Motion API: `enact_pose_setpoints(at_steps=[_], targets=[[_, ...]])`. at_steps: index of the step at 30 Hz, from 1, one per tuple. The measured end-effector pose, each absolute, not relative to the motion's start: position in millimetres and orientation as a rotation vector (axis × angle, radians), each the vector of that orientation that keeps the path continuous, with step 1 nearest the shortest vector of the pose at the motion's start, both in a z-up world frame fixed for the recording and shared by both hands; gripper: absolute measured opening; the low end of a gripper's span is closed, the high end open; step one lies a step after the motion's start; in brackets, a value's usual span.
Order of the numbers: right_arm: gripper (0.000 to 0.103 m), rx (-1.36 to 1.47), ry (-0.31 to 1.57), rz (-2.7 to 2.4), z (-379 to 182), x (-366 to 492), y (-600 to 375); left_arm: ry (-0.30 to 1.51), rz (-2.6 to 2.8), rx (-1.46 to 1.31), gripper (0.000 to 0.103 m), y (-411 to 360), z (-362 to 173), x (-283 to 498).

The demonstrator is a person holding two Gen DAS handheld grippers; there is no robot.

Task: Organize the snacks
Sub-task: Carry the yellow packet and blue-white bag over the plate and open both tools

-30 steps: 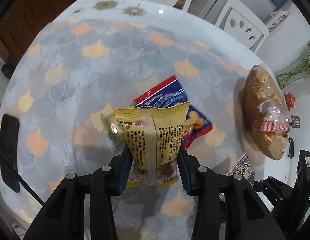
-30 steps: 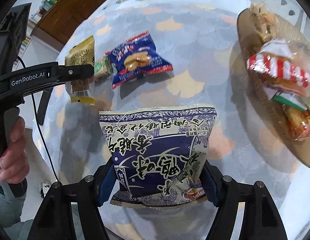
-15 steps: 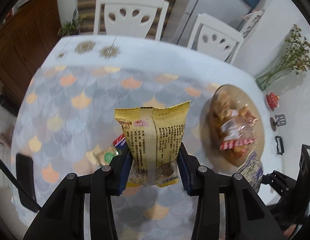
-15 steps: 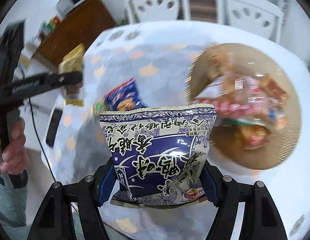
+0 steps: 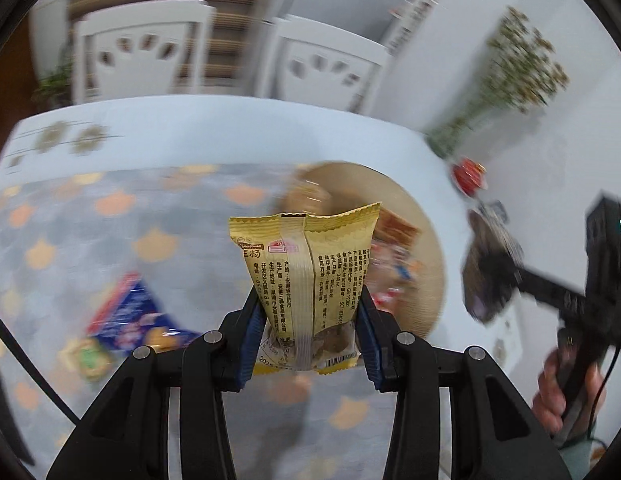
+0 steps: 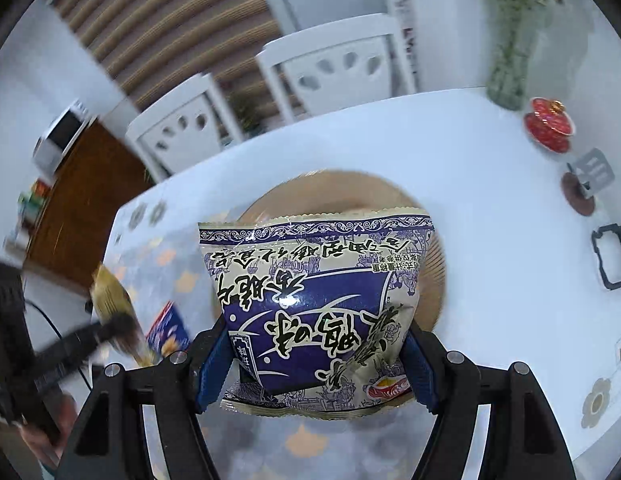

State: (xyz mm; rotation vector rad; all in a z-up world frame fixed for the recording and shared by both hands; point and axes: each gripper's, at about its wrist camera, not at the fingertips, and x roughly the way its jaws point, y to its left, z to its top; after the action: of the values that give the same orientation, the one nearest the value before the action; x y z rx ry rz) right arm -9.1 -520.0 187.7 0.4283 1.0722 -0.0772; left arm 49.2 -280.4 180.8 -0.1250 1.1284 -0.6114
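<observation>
My left gripper [image 5: 308, 316] is shut on a yellow snack packet [image 5: 306, 264], held upright above the table. Behind the packet lies the round woven tray [image 5: 426, 248] with several wrapped snacks in it. My right gripper [image 6: 314, 344] is shut on a blue and cream snack bag [image 6: 314, 292], which hangs in front of the same woven tray [image 6: 434, 272] and hides most of it. A blue and red snack bag [image 5: 130, 312] and a small green packet [image 5: 88, 356] lie on the tablecloth at lower left. The right gripper with its bag [image 5: 490, 276] shows blurred at the right of the left wrist view.
Two white chairs [image 5: 142, 52] stand behind the table. A vase of flowers [image 6: 510, 40], a red lidded cup [image 6: 548, 128] and a small stand on a coaster [image 6: 586, 184] sit at the far right of the white table. A wooden cabinet [image 6: 82, 200] stands at left.
Both grippers rose and swung toward the woven tray with their packets. The tray now sits right behind each packet; the blue and red bag fell away to the lower left.
</observation>
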Motion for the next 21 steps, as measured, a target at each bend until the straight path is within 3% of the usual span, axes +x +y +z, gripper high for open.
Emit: enact_pose_setpoints(at_steps=[9, 21], targets=[[0.072, 0.395, 1.066, -0.082, 190, 24, -548, 1.19, -0.772, -0.082, 0.04, -353, 150, 38], [0.072, 0.336, 1.09, 0.01, 177, 79, -539, 1.223, -0.842, -0.036, 0.04, -393, 127, 30]])
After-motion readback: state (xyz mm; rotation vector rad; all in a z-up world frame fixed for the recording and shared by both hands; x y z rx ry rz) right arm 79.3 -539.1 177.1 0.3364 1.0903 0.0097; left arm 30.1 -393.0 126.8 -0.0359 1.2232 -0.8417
